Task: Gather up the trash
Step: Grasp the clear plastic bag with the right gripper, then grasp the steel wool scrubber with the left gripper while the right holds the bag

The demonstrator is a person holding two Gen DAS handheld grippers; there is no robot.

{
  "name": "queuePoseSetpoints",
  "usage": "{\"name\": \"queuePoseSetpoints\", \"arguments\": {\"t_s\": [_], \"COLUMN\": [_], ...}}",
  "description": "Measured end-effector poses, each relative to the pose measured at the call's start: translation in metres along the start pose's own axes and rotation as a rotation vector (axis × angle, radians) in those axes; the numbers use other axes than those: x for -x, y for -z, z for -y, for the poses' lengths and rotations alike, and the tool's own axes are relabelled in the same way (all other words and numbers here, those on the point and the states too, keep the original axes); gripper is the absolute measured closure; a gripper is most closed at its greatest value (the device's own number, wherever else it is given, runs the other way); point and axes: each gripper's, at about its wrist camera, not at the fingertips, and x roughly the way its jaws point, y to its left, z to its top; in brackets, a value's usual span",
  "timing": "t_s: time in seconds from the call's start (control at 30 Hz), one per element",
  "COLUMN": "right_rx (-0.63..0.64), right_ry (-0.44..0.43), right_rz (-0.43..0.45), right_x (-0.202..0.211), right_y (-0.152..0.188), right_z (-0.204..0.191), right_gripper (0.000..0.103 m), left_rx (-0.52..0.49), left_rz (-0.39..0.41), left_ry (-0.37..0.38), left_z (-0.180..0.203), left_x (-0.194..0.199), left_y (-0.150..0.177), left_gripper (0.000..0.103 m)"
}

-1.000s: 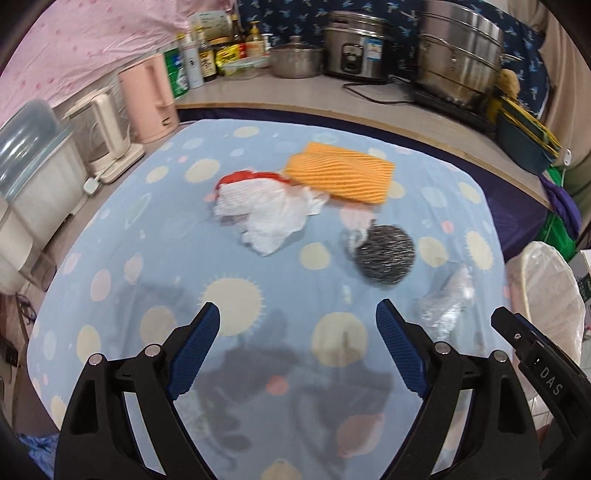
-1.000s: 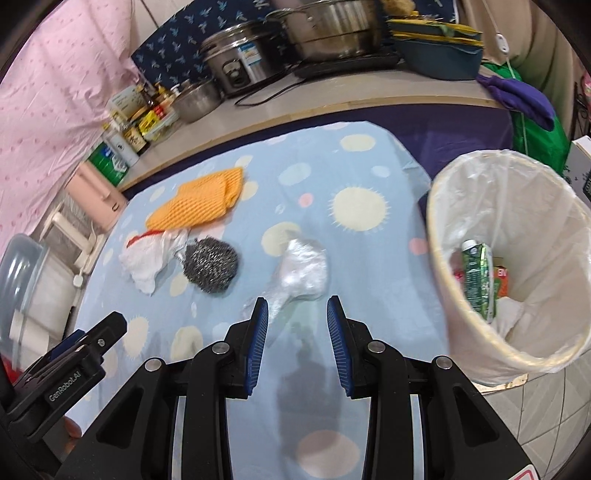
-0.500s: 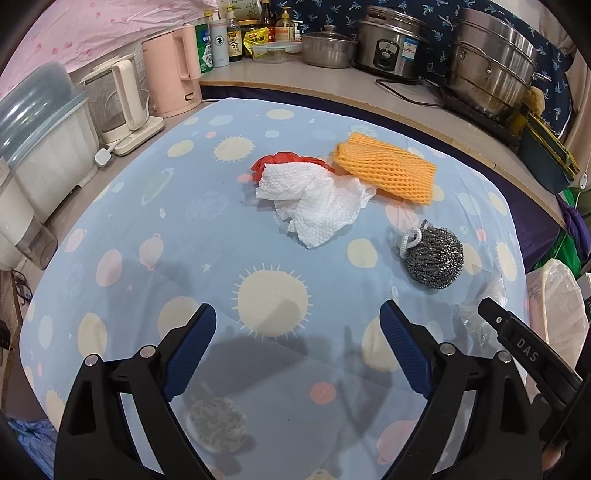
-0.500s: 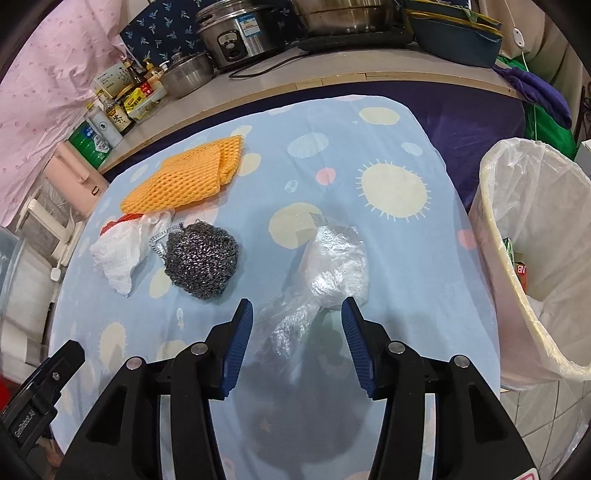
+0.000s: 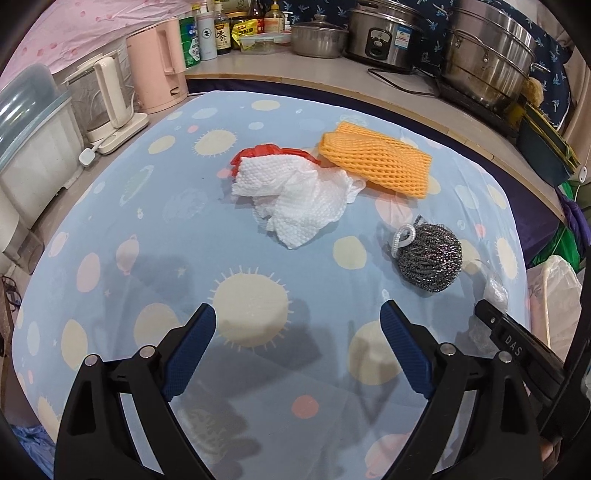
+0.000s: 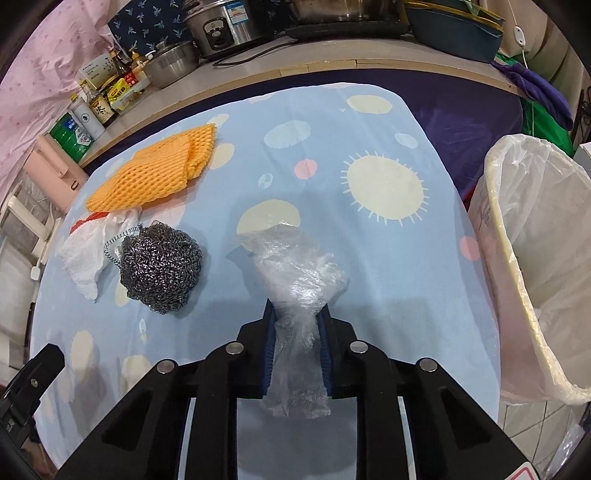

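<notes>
My right gripper (image 6: 298, 314) is shut on a crumpled clear plastic bag (image 6: 295, 269) that lies on the blue tablecloth. Left of it sit a steel wool scourer (image 6: 160, 264), a white paper towel (image 6: 83, 254) over a red scrap, and an orange foam net (image 6: 155, 173). The lined trash bin (image 6: 517, 236) stands at the right off the table edge. My left gripper (image 5: 297, 325) is open and empty above the cloth, short of the paper towel (image 5: 295, 199), the scourer (image 5: 430, 258) and the foam net (image 5: 373, 162).
A counter behind the table holds a rice cooker (image 5: 384, 33), pots (image 5: 487, 51), bottles (image 5: 207, 33), a pink kettle (image 5: 157, 70) and a white kettle (image 5: 107, 99). The bin's liner (image 5: 554, 291) shows at the right table edge. A purple cloth (image 6: 535, 85) lies beyond the bin.
My right gripper moved forward over the clear plastic bag and shut on it. My left gripper drew closer to the table, still open.
</notes>
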Motion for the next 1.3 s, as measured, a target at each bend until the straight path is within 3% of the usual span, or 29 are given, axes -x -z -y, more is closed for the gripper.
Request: {"name": "queuePoseSetpoints", "arguments": {"t_s": [0.5,0.93,1.03,1.17,1.3], "right_rx": [-0.023,-0.037,-0.038,-0.044,-0.042], "right_ry": [-0.034,-0.042,-0.043,-0.047,-0.05], "right_rz": [0.044,0.049,0.047,0.047,0.049], "right_x": [0.032,0.033,0.031,0.031,0.03], "right_y": [0.002,-0.004,-0.006,-0.007,-0.008], "right_z": [0.019,0.025,0.027,0.028,0.029], "right_gripper": [0.089,0.089,0.089,0.089,0.089], "left_rx": [-0.088,-0.122,-0.127,-0.143,-0.142], "left_rz": [0.013,-0.018,-0.029,-0.06,-0.062], "left_ry": [0.104,0.1,0.108,0.115,0.124], "left_z": [0.069,0.103,0.106,0.108,0.107], "left_x": [-0.021,-0.057,-0.063,-0.069,-0.066], "left_y": [-0.023,-0.035,-0.036,-0.033,-0.03], "left_gripper": [0.008,0.009,0.018,0.037,0.04]}}
